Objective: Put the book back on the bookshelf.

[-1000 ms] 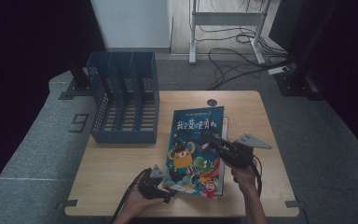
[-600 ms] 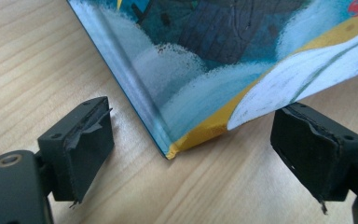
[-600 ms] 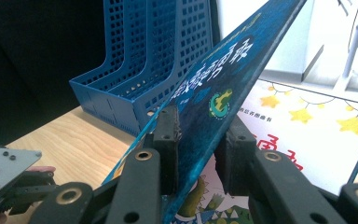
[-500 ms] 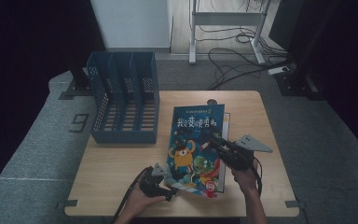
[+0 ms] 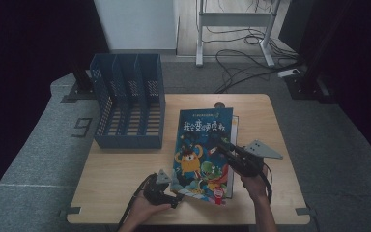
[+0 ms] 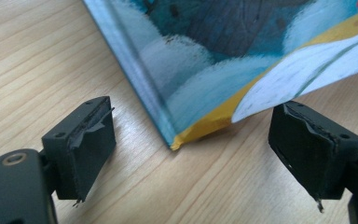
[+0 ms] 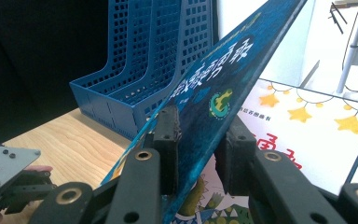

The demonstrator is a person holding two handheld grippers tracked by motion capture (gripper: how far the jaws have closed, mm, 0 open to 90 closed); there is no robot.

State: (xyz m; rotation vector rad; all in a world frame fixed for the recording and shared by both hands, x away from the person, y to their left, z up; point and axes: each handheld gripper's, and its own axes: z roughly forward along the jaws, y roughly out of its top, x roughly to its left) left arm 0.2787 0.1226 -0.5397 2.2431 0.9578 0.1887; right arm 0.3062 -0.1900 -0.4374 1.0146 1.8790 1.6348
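Note:
A picture book with a dark blue cartoon cover lies on the right half of the wooden table, its right edge lifted. My right gripper is shut on that edge; in the right gripper view the cover slants up between the pads of that gripper. My left gripper sits low at the book's near left corner. In the left gripper view this gripper stands open, one jaw on each side of the corner, not touching it.
A blue slotted file rack stands on the table's back left, also seen beyond the book in the right gripper view. A second book with yellow stars on white lies under the lifted one. Cables and a metal frame are on the floor behind.

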